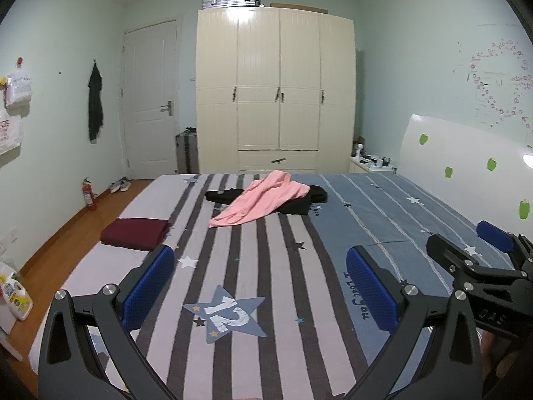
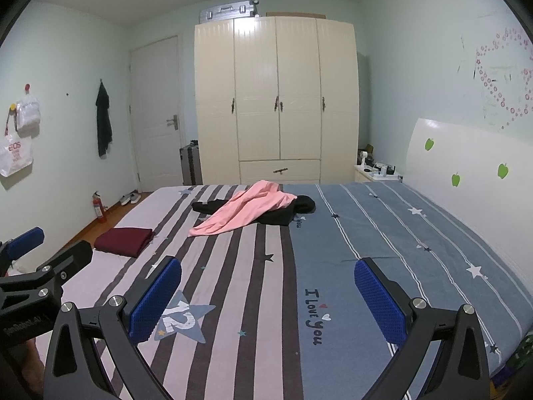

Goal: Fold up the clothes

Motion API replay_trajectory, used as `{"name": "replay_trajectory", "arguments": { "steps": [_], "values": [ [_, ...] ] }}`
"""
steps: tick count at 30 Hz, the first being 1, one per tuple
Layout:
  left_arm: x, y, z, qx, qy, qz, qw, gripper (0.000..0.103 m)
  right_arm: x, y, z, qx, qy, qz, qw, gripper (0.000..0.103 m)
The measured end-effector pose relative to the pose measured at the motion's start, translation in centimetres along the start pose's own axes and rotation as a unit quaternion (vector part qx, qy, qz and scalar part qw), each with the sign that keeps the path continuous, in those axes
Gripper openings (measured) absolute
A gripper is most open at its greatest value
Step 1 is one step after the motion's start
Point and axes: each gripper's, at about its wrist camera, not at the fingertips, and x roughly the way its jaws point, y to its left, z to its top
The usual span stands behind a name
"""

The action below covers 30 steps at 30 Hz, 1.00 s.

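Fingers of the left hand-held gripper [image 1: 260, 286], black with blue textured pads, stand wide apart and hold nothing; they hover over the near part of the bed with its striped grey, dark and blue star-printed cover [image 1: 266, 266]. The right hand-held gripper [image 2: 266, 295] is just the same, spread wide and empty, and sits just beside the left one.

Straight ahead of both, well apart from the fingers and near the far edge of the bed, lies a crumpled pink garment [image 1: 263, 201] draped across a black garment [image 1: 299, 200], whose ends stick out on either side of it. Forward and to the left of the left hand-held gripper, near the bed's left edge, a dark red cloth [image 1: 136, 233] sits already folded into a neat rectangle.

Judging from this, one piece is done and the step in hand is the reach for the next, most likely the pink one, since it lies on top. The next move calls for carrying both hand-held grippers forward across the bed, lowering them onto two edges or corners of the pink fabric, pinching only that layer without catching the black one beneath, then drawing it toward the open striped area to spread it flat.
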Motion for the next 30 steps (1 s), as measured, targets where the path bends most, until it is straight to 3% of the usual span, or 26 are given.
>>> {"name": "replay_trajectory", "arguments": {
  "steps": [2, 7, 14, 20, 25, 27, 30],
  "values": [
    [0.3, 0.4, -0.4, -0.004, 0.005, -0.007, 1.0000, 0.102, 0.3, -0.2, -0.3, 0.001, 0.002, -0.001, 1.000, 0.103],
    [1.1, 1.4, -2.3, 0.008, -0.008, 0.019, 0.9998, 0.102, 1.5, -0.6, -1.7, -0.006, 0.009, -0.003, 1.000, 0.103],
    [6.9, 3.9, -7.1, 0.005, 0.022, 0.023, 0.9995, 0.102, 7.0, -0.8, -5.7, -0.009, 0.045, -0.003, 0.999, 0.103],
    [19.8, 7.5, -12.5, 0.010, 0.089, 0.019, 0.9958, 0.102, 18.6, -0.6, -11.0, 0.008, 0.085, 0.007, 0.996, 0.103],
    [32.0, 10.2, -15.9, 0.022, 0.136, 0.003, 0.9905, 0.101, 32.5, 1.0, -14.8, -0.021, 0.106, 0.001, 0.994, 0.103],
    [35.0, 11.1, -16.6, 0.021, 0.124, 0.014, 0.9919, 0.101, 37.4, 1.6, -15.6, -0.019, 0.114, -0.003, 0.993, 0.103],
    [38.9, 12.4, -16.8, 0.003, 0.098, 0.041, 0.9943, 0.101, 41.1, 2.0, -15.8, -0.006, 0.118, -0.003, 0.993, 0.103]
  ]
}}
